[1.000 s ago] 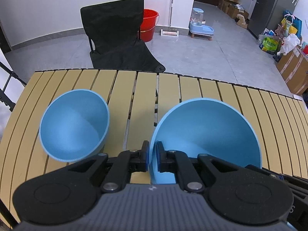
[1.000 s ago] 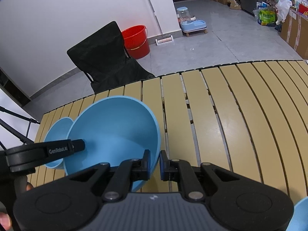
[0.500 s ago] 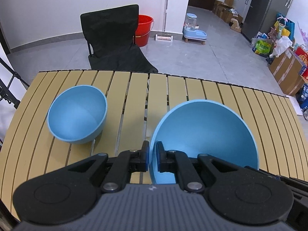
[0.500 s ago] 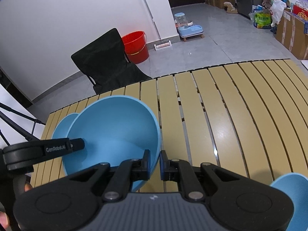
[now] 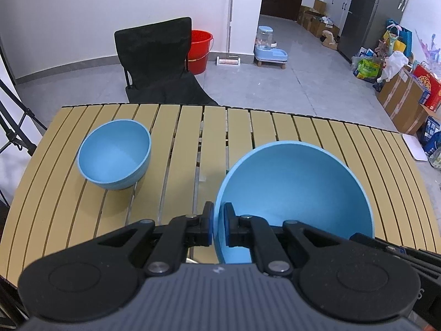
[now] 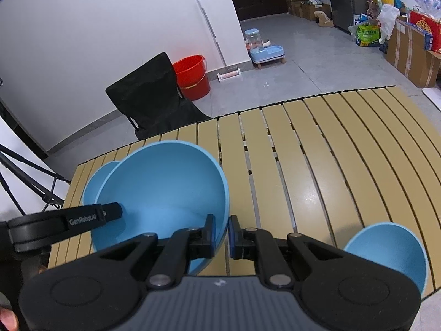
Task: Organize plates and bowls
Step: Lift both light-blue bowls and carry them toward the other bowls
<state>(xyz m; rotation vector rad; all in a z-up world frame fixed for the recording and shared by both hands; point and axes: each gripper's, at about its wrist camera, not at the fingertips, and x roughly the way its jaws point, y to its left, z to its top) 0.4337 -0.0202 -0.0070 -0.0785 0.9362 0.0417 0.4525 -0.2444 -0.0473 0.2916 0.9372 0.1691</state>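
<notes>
One slatted table, grey floor

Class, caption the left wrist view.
Left gripper clamps large blue bowl above slatted table; small bowl rests left.

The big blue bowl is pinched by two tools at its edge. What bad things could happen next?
1. The left tool and the right tool each pinch only the thin rim of the big bowl, so it might slip or tip.
2. If the hands move unevenly, one grip may pop off.
3. Carried low, it could bump the small bowl on the slatted table.
</notes>
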